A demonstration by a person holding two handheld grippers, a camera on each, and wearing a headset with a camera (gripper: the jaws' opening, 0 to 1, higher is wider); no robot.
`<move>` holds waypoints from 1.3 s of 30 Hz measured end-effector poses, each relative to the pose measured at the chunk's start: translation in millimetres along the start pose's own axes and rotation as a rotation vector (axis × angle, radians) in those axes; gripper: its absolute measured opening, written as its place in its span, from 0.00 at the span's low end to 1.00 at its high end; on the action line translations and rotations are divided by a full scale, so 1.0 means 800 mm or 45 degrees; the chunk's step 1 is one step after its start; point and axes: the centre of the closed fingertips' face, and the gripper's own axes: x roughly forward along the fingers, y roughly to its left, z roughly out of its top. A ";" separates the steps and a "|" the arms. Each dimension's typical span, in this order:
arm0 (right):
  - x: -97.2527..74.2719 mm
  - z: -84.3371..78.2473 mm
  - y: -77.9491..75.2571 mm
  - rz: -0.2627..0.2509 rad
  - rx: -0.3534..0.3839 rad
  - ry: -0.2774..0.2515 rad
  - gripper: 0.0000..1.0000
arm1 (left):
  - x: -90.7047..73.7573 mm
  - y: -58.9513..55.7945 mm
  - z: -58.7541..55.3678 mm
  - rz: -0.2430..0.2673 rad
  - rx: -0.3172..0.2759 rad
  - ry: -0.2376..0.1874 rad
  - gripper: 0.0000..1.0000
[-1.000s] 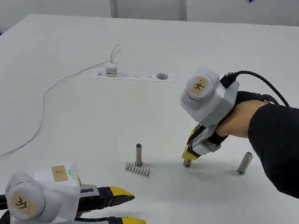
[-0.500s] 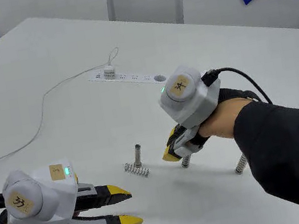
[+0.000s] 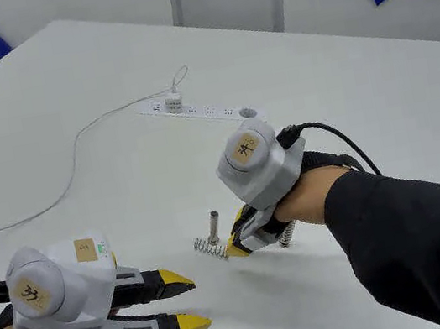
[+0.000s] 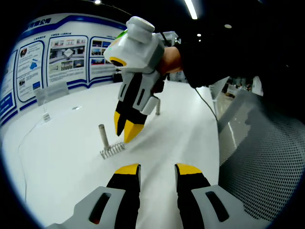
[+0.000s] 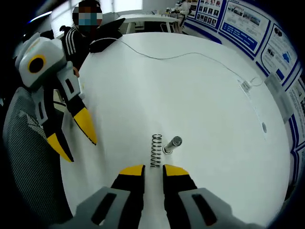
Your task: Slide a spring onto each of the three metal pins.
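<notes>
A bare metal pin (image 3: 213, 227) stands upright mid-table, and a loose spring (image 3: 209, 248) lies flat at its foot. My right gripper (image 3: 237, 249) hovers just right of that spring, tips down, jaws a little apart and empty. Its own view has the spring (image 5: 156, 150) and pin (image 5: 172, 144) right ahead of the right gripper (image 5: 153, 171). Behind it a second pin (image 3: 286, 235) wears a spring. My left gripper (image 3: 189, 304) rests open and empty near the front edge. From the left gripper (image 4: 157, 170) I see the pin (image 4: 103, 137), the spring (image 4: 112, 150) and the right gripper (image 4: 126, 130).
A white power strip (image 3: 202, 110) with a plugged-in charger and a thin white cable (image 3: 74, 156) lies further back. A chair (image 3: 225, 1) stands at the far edge. A mesh chair back (image 4: 257, 152) is close on the left gripper's side.
My right gripper has moved left, away from the pin that carries a spring, to the loose spring beside the bare pin. The left gripper has stayed put.
</notes>
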 end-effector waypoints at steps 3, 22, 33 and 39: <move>0.008 -0.002 0.000 0.011 0.019 0.006 0.16 | -0.001 0.002 0.000 0.005 -0.003 0.005 0.30; 0.031 -0.003 0.002 0.065 0.060 0.030 0.12 | -0.003 0.007 -0.002 0.029 -0.024 0.021 0.29; 0.030 -0.005 0.002 0.049 0.110 0.014 0.12 | 0.005 0.002 0.005 0.008 -0.002 0.025 0.29; 0.018 -0.017 0.012 0.061 0.096 0.053 0.12 | 0.000 0.004 0.005 0.018 0.001 0.025 0.29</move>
